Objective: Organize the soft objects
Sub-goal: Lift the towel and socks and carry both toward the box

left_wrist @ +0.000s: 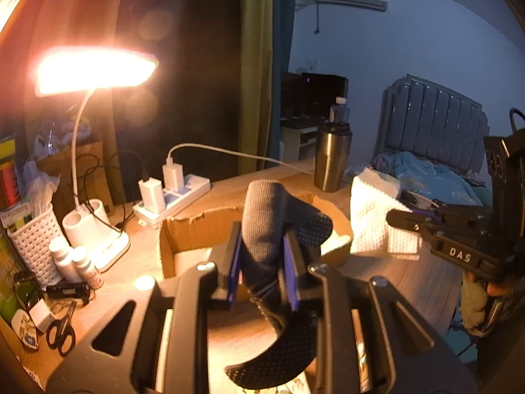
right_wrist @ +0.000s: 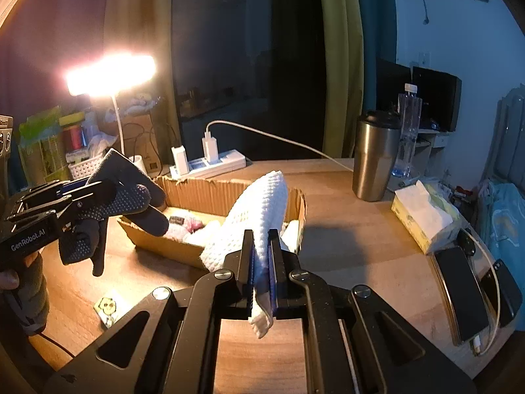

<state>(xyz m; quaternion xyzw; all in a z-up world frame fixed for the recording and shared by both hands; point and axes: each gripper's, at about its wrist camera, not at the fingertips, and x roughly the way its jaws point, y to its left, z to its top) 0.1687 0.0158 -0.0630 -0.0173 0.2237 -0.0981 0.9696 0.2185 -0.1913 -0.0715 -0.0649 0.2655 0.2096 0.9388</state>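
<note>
In the left wrist view, the left gripper (left_wrist: 262,246) was seen closest, and its jaws were pressed on a dark grey glove (left_wrist: 262,226) with small grip dots. The cuff of the glove stood up between the blue pads, while its dotted fingers hung down below the jaws. In the right wrist view, the right gripper (right_wrist: 261,256) was closed tightly on a white waffle-textured cloth (right_wrist: 259,207). One corner of the cloth hung under the jaws and the rest rose up and forward.

Both soft things were held in the air over the wooden desk (right_wrist: 344,229), at the near edge of an open cardboard box (right_wrist: 210,193). Inside the box some pale and pink soft items (right_wrist: 193,226) were lying; what they were exactly could not be told. A person's hand (right_wrist: 10,275) was seen on the handle of the left gripper.

To the right of the box, a tissue pack (right_wrist: 423,213) and two phones (right_wrist: 462,295) were placed on the desk. Behind the box, a white power strip (right_wrist: 213,164) with chargers was seen, and a steel tumbler (right_wrist: 377,161) stood with a plastic bottle (right_wrist: 408,128) just behind it. At the far left, a lit desk lamp (left_wrist: 95,69) and a white basket (left_wrist: 36,239) were visible. Further away, a bed (left_wrist: 433,170) was seen by the wall.
</note>
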